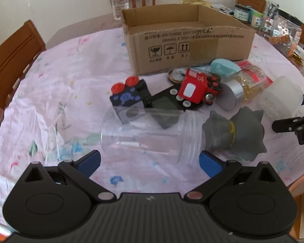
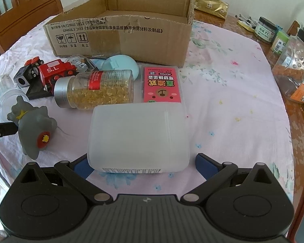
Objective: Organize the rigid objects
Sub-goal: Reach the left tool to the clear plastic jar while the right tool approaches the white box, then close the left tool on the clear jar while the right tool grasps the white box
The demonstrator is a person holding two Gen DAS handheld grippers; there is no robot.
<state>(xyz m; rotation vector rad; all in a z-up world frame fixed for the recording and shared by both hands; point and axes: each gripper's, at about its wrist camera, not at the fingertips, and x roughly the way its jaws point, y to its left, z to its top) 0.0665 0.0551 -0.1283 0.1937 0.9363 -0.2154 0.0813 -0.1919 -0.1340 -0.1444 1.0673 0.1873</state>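
Note:
An open cardboard box (image 1: pixel 188 40) stands at the back of the table; it also shows in the right wrist view (image 2: pixel 119 32). In front of it lie a clear plastic jar (image 1: pixel 150 133), a grey toy figure (image 1: pixel 237 133), a red toy train (image 1: pixel 194 89), a black toy with red knobs (image 1: pixel 127 93), a pill bottle (image 2: pixel 97 89), a pink box (image 2: pixel 162 85) and a frosted white container (image 2: pixel 137 137). My left gripper (image 1: pixel 150 162) is open just before the clear jar. My right gripper (image 2: pixel 141 166) is open, its fingers on either side of the white container's near end.
A pink floral cloth (image 2: pixel 233 105) covers the round table. Jars and packets (image 2: pixel 289 56) crowd the right edge. Wooden chairs (image 1: pixel 8 60) stand around the table. A water bottle (image 1: pixel 119 0) stands behind the box. A blue oval lid (image 2: pixel 119 64) lies beside the box.

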